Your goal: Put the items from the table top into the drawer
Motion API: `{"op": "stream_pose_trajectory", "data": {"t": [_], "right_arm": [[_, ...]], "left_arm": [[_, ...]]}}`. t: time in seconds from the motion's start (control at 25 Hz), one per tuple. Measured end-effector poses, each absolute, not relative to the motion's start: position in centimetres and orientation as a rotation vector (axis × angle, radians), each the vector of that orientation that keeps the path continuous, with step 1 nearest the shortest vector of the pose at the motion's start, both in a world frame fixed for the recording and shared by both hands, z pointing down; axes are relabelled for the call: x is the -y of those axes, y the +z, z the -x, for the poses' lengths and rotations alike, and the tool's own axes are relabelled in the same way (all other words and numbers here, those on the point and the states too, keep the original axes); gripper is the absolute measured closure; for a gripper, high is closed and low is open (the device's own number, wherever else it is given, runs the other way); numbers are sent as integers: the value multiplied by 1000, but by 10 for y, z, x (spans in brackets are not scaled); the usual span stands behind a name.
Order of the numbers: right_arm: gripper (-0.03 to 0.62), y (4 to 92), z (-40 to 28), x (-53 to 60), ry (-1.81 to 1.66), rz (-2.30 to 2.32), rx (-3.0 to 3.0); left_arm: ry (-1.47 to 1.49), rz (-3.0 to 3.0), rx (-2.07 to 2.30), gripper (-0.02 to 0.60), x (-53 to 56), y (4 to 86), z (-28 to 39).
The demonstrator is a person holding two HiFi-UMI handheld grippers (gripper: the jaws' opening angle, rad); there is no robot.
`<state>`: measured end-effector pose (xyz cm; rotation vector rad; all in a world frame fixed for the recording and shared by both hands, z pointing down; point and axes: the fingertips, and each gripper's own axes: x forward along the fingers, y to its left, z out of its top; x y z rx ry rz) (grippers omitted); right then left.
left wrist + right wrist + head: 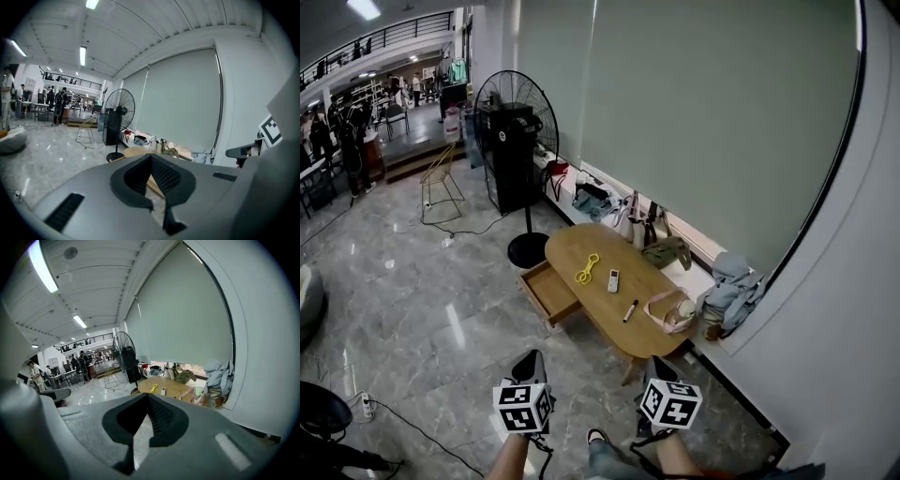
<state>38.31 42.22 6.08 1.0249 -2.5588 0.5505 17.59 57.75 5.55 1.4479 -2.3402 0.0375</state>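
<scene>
Nearest in: left gripper [531, 356] and right gripper [660, 364], both pinched shut with nothing in them, well short of the table [574, 244]. On the table, near end first: pink bag [670, 310], marker [630, 310], remote [613, 280], yellow item [586, 270]. The drawer [548, 292] stands open at the table's left side.

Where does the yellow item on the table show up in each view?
Head view: the yellow item lies mid-frame on the table, beside the open drawer.
Left gripper view: not made out; the jaws hide most of the tabletop.
Right gripper view: centre, just above the jaws.
Shared landmark: the black standing fan.
</scene>
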Motion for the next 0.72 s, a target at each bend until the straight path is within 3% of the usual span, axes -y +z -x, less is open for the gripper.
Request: {"op": "stream_pose_trajectory", "data": {"t": [0.72], "right_arm": [[589,65,-298,-236,605,-911,2583]], "left_arm": [[111,-1373,2378,589,-407,49,-107]]}}
